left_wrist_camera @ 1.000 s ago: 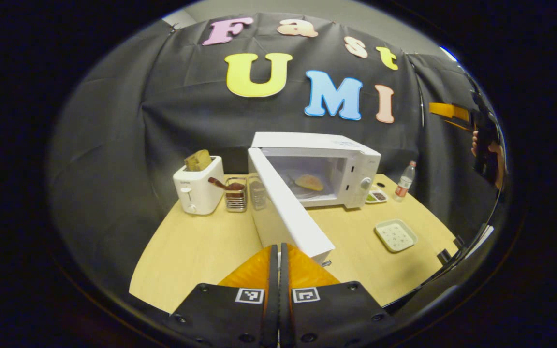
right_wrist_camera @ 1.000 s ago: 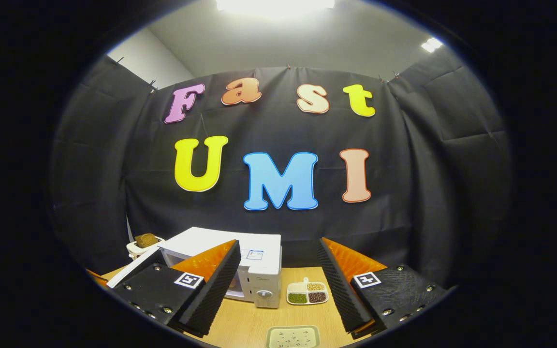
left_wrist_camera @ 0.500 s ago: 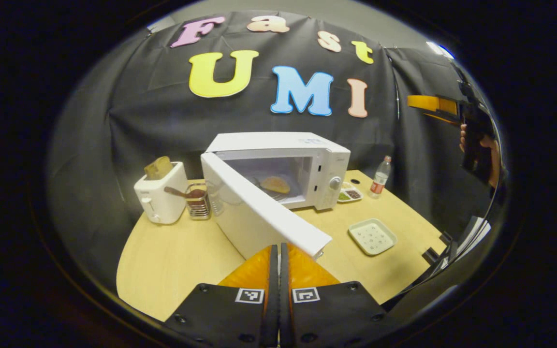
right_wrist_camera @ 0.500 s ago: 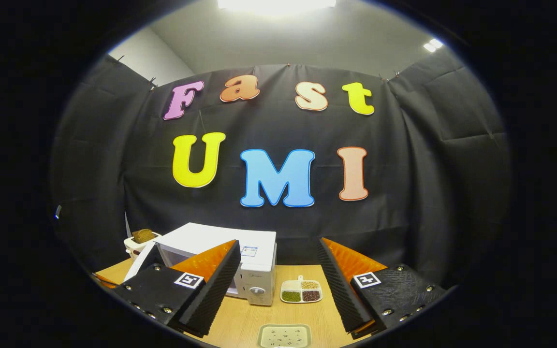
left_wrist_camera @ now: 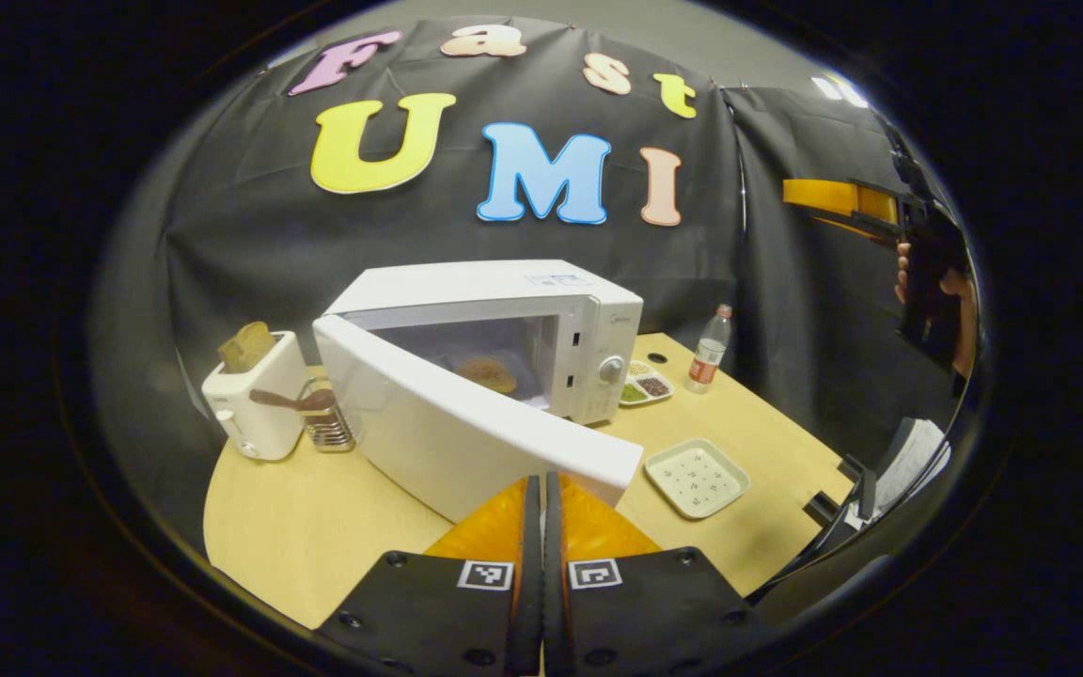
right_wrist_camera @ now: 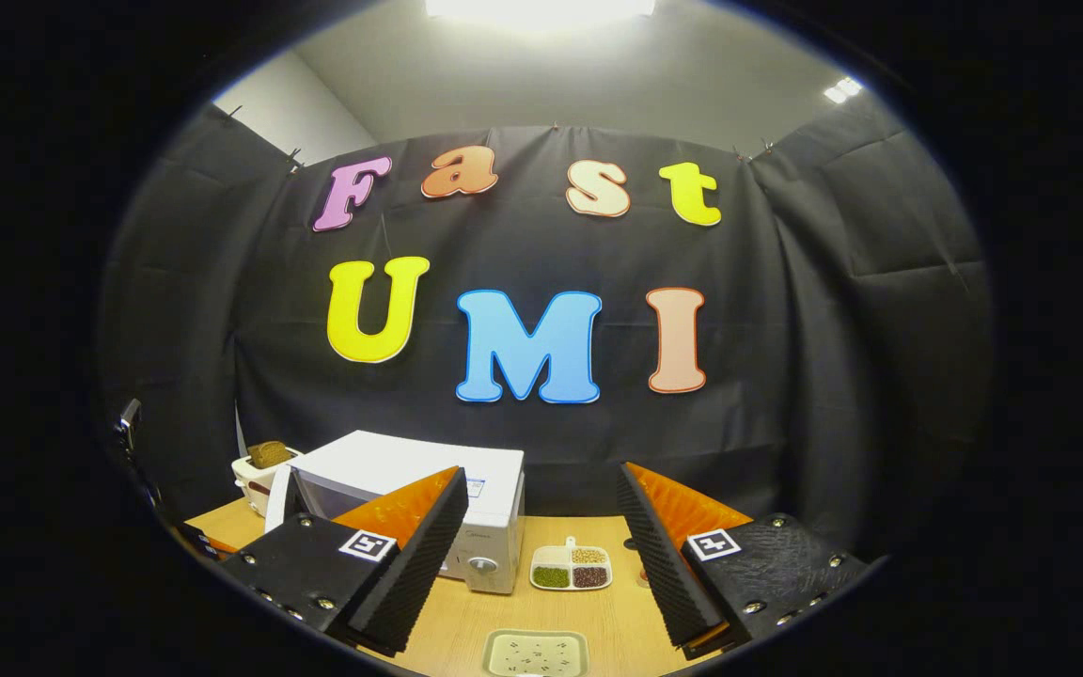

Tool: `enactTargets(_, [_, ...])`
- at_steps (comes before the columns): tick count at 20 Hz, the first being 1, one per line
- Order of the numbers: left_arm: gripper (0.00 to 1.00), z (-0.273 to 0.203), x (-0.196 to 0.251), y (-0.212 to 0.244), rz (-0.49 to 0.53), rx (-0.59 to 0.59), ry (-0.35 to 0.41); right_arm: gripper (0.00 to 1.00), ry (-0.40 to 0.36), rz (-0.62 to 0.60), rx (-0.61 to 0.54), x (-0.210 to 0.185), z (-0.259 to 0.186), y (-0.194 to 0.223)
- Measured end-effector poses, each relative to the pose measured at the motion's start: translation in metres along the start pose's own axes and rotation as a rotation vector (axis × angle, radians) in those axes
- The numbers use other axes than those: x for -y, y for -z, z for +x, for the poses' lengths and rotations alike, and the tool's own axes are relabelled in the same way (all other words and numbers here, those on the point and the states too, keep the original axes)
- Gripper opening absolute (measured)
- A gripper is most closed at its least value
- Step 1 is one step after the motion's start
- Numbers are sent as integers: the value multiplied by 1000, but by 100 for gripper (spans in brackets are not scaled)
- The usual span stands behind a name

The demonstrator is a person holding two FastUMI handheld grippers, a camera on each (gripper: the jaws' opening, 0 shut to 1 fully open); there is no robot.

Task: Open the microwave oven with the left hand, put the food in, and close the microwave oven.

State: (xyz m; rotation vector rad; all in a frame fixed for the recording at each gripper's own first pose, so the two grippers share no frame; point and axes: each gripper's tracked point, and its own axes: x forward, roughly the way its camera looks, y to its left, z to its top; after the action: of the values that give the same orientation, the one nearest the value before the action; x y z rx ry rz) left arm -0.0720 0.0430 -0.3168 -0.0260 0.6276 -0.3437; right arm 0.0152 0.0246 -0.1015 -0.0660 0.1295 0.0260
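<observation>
Left gripper [left_wrist_camera: 541,489] down at the bottom of the left gripper view, fingers pressed flat together with nothing between them, tips right at the free edge of the microwave door [left_wrist_camera: 466,437]. Can't tell for sure if actually touching the door or just beside it. Door swung partway, standing at an angle off the front of the white microwave [left_wrist_camera: 504,310], cavity visible behind it. Food [left_wrist_camera: 487,373], a flat golden-brown piece, sitting inside the cavity on the turntable.

Rest of the wooden table [left_wrist_camera: 316,527]: white toaster [left_wrist_camera: 253,400] with a slice of bread sticking out, left of the microwave; small metal rack [left_wrist_camera: 325,428] between the two, with a brown spoon-like thing across it. Right of the microwave, a divided dish of beans [left_wrist_camera: 645,385], then a plastic bottle [left_wrist_camera: 709,350], and nearer the front a pale square plate [left_wrist_camera: 697,477].

Right gripper [right_wrist_camera: 541,545] held up high and well away from the table, fingers spread wide apart, gripping nothing. Also seen at the far right of the left gripper view, with a hand [left_wrist_camera: 960,310] around its handle.
</observation>
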Motion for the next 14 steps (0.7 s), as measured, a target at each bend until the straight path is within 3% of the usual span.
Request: enactTargets(14, [7,78,23,-39,4,15,51,97,58,-8,-27,28,8,9])
